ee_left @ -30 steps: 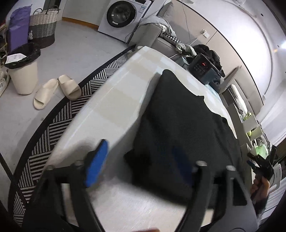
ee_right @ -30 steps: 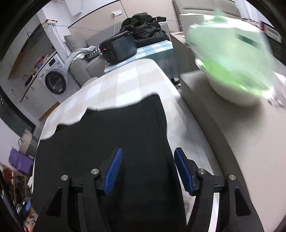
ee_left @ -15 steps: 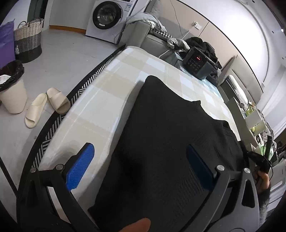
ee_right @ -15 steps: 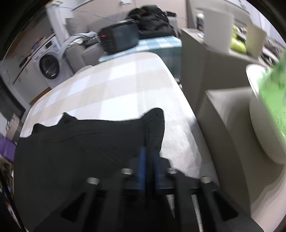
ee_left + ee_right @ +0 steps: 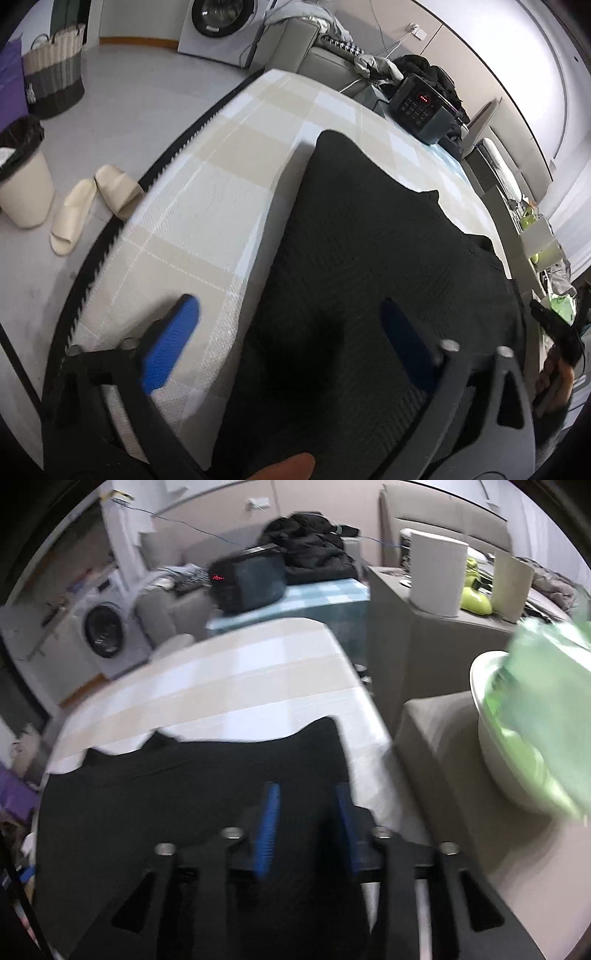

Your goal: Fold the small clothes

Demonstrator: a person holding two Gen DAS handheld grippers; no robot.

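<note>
The checked surface (image 5: 236, 173) carries the black garment (image 5: 369, 266), which is the landmark for everything here. It lies spread flat over the side of the surface away from the slippers (image 5: 92, 199), one rounded corner reaching toward the dark box with red lights (image 5: 421, 107) at the far end. In the right wrist view its far edge (image 5: 229, 742) runs wavy across the checks, with a small notch toward the washing-machine side. No crisp fold line shows, so I judge the folding at an early stage: the cloth is laid out, and the folds themselves look still to be made.

The left gripper (image 5: 291, 339) straddles the garment's near edge, jaws spread wide, one blue pad (image 5: 170, 343) over bare checks beside the garment and the other over the black cloth; nothing is pinched. Its jaws have just closed in a little from their widest. The right gripper (image 5: 306, 830) sits over the garment's near corner, jaws partly apart after just opening from a full close; cloth lies under them, unpinched.

Against the earlier frame, the garment's far corner lies flatter and the left gripper has shifted along the garment's edge
</note>
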